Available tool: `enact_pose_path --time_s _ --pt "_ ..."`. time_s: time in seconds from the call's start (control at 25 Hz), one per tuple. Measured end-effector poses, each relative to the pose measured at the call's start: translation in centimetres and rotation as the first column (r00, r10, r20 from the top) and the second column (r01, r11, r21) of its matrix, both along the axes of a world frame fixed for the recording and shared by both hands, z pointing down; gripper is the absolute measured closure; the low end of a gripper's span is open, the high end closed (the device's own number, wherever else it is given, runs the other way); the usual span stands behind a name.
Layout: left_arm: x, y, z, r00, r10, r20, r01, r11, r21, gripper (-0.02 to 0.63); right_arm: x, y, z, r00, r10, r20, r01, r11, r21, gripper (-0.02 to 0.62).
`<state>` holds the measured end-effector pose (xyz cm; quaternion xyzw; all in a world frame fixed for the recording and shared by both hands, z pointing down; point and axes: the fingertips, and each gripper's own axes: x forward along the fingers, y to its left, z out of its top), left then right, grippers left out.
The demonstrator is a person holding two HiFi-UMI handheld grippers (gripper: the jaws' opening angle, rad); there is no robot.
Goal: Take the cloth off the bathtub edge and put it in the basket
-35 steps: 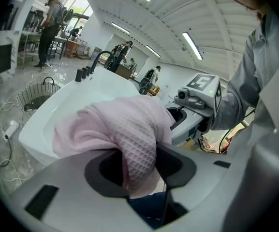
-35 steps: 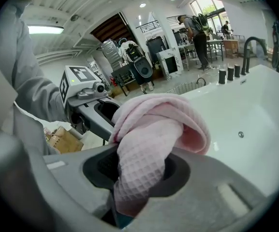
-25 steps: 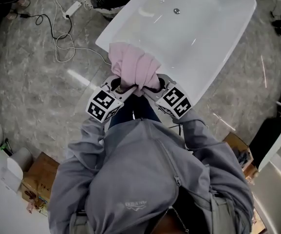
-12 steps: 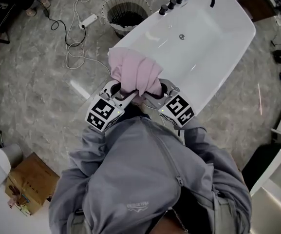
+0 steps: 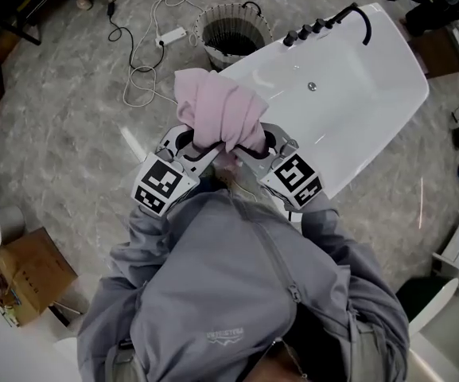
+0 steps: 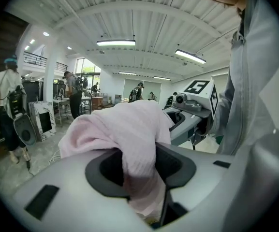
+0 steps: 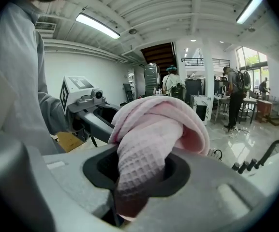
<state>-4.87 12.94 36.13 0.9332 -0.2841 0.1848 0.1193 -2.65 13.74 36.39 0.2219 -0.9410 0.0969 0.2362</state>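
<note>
One pink cloth (image 5: 219, 110), bunched into a single bundle, is held up over the left edge of the white bathtub (image 5: 372, 94). Two grippers, the left gripper (image 5: 201, 146) and the right gripper (image 5: 250, 144), clamp its lower end, seemingly so nothing trails. One wire basket (image 5: 231, 32) waits at the tub's far-left corner.

L+R jaws: tips buried in cloth (image 6: 124, 124) | basket (image 5: 207, 44) inside: too dark to tell

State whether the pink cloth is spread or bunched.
Bunched: the pink waffle-weave cloth is a lump gripped by left gripper and right gripper.
</note>
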Motion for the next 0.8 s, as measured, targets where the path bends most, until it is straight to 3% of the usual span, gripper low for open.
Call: enact_pose_path --time_s 0.48,0.8 --pt "-7.2 -3.1 -2.3 0.983 -0.182 -0.006 0.182 0.982 0.052 0.451 -7.3 -3.2 -2.4 0.988 -0.149 0.027 0.148 0.988 0.034 0.462" --pt "-13.8 -8.2 -3.0 0.968 -0.249 -0.023 0.25 0.965 0.082 0.453 -13.7 -8.5 -3.2 0.981 -0.193 0.029 0.191 0.979 0.069 0.462"
